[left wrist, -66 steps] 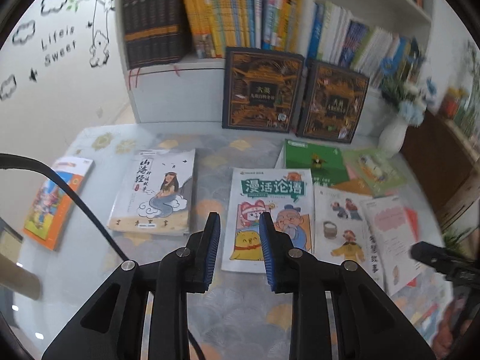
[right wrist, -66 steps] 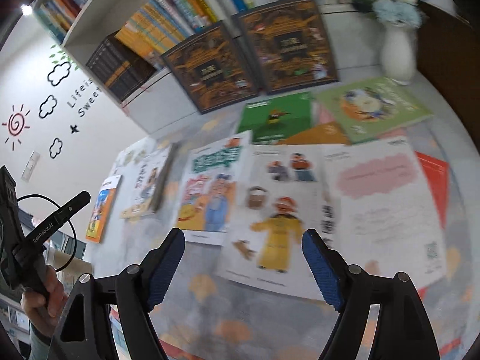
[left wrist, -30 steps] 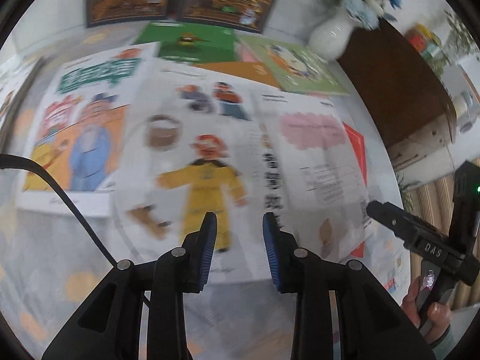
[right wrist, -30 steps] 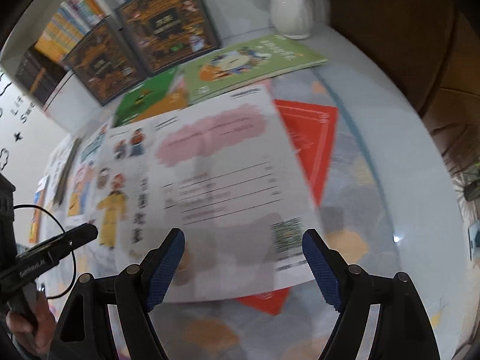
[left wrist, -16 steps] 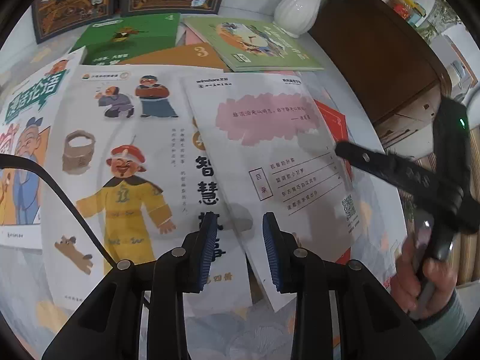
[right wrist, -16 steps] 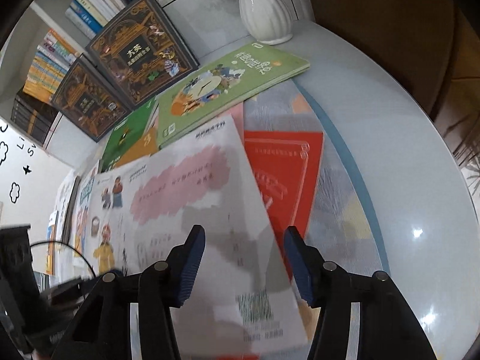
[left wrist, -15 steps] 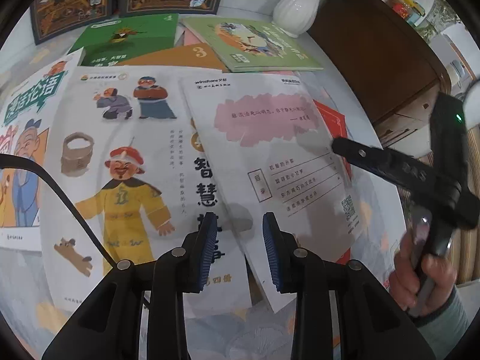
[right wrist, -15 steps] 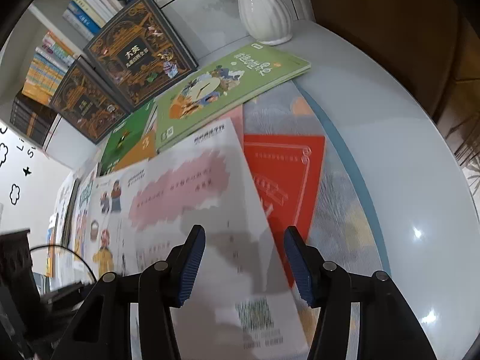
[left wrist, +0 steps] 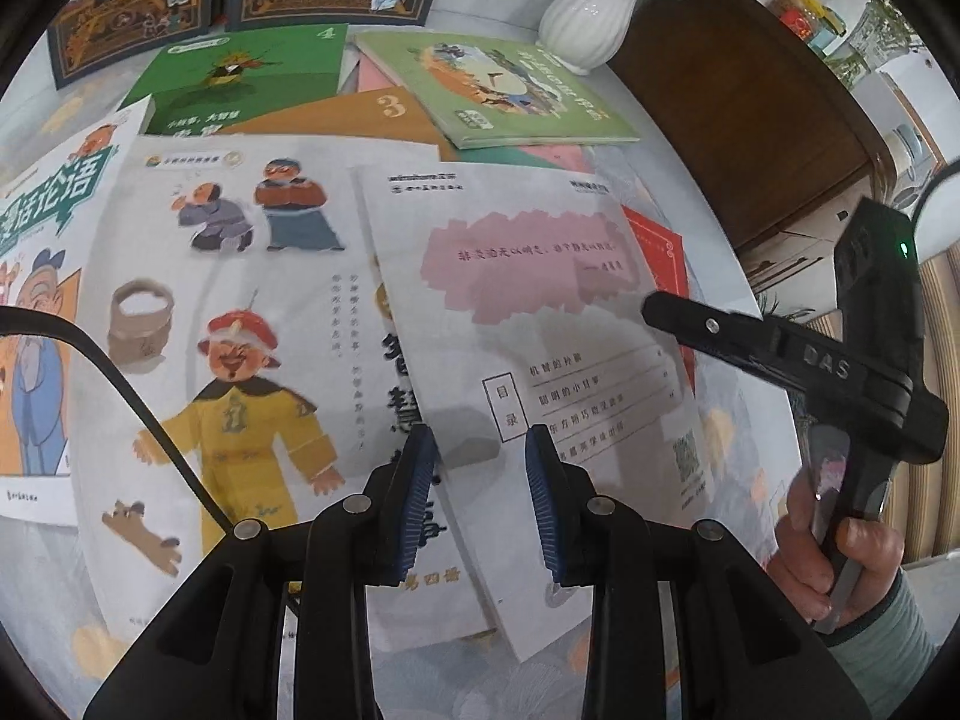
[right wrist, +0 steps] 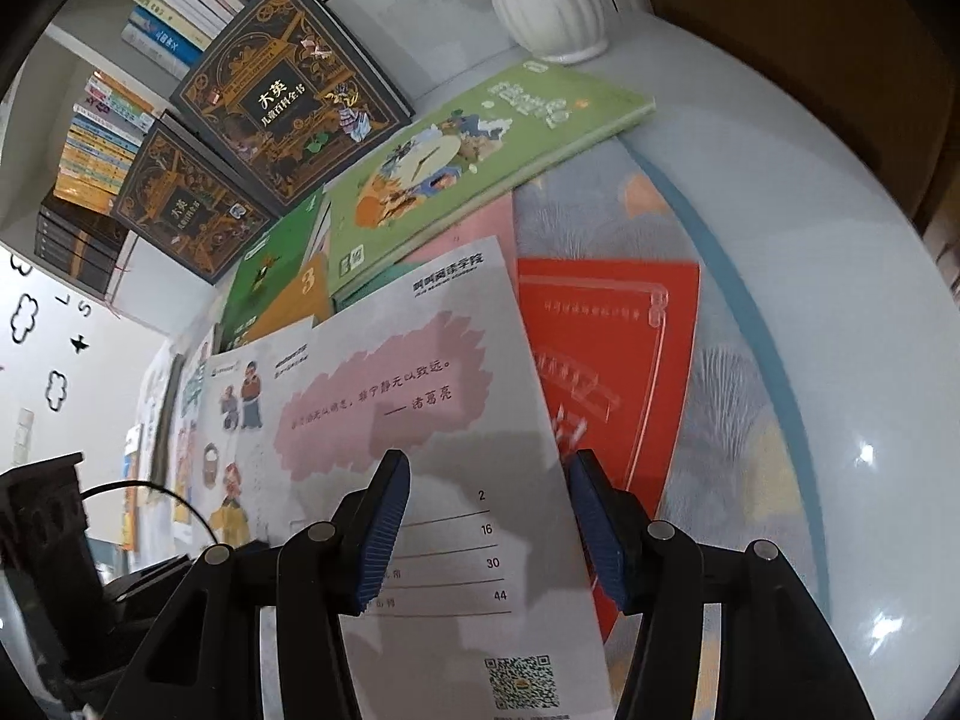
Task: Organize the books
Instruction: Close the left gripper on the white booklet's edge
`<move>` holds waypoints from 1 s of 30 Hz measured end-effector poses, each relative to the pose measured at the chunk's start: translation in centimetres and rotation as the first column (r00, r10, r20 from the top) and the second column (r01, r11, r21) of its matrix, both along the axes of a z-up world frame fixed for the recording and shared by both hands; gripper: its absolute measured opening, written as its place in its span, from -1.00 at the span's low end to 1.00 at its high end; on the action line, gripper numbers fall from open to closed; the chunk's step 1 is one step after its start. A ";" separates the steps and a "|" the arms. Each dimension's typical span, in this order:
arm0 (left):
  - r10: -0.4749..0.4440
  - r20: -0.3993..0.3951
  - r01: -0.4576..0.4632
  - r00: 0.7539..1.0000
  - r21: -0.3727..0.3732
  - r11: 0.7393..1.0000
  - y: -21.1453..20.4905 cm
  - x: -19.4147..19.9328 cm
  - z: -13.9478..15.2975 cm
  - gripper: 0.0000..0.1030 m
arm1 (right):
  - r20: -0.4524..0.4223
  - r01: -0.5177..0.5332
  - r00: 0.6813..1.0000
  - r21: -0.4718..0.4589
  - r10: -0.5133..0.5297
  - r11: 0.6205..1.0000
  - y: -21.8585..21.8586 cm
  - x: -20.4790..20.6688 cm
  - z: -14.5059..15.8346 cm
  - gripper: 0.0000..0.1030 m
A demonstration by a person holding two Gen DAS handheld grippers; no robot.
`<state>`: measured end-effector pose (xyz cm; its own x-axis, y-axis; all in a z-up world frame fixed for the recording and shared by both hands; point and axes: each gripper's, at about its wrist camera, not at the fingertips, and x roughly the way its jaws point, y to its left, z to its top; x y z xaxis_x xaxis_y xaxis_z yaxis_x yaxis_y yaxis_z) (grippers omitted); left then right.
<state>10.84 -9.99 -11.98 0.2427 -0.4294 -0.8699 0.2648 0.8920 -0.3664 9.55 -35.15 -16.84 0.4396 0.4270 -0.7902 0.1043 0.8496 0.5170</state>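
Hovering over a scatter of books, none gathered yet. Left claw [left wrist: 477, 501] poised above the white booklet with the pink patch [left wrist: 528, 324], pads narrowly parted, gripping nothing. Right claw [right wrist: 489, 531] angled down over the same booklet's far edge, pads standing apart with that edge and the red book [right wrist: 606, 360] showing between them, pressing on neither. Booklet lying flat on the surface [right wrist: 810, 276], overlapping the illustrated cover with the yellow-robed figure [left wrist: 234, 360] and part of the red book. Behind, green book [left wrist: 240, 78], orange book [left wrist: 360, 114] and light-green picture book [left wrist: 498, 90] fanned loosely near the white vase [left wrist: 591, 12]. Judging by that: sorting barely begun, every loose book left to collect and stack or shelve.
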 end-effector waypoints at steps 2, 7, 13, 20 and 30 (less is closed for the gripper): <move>0.003 0.000 -0.003 1.000 0.009 1.000 0.4 -0.4 0.0 -0.44 | -0.011 -0.014 1.000 0.030 0.015 0.999 0.3 -1.1 -0.1 0.07; 0.013 -0.020 -0.013 1.000 -0.007 1.000 1.6 -1.5 -0.1 -0.44 | -0.010 -0.071 0.997 -0.006 0.071 0.997 1.6 -2.5 0.1 0.07; 0.016 0.006 -0.016 1.000 0.022 1.000 0.7 -1.8 -0.1 -0.38 | -0.012 -0.087 0.996 -0.071 0.086 0.994 3.4 -1.5 0.3 0.35; 0.061 0.039 -0.062 0.997 0.027 0.998 2.2 -2.5 -0.5 -0.21 | 0.088 -0.103 0.992 0.163 0.090 0.981 2.7 -3.6 4.0 0.35; 0.193 -0.062 -0.201 0.979 -0.181 0.963 7.7 -2.8 -0.4 -0.21 | 0.254 -0.295 0.948 0.466 0.193 0.834 8.4 -2.7 10.2 0.34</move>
<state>8.04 -2.32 -12.34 0.3024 -0.5314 -0.7913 0.0706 0.8404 -0.5374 6.80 -26.72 -6.69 0.3870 0.8492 -0.3594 -0.2147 0.4620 0.8605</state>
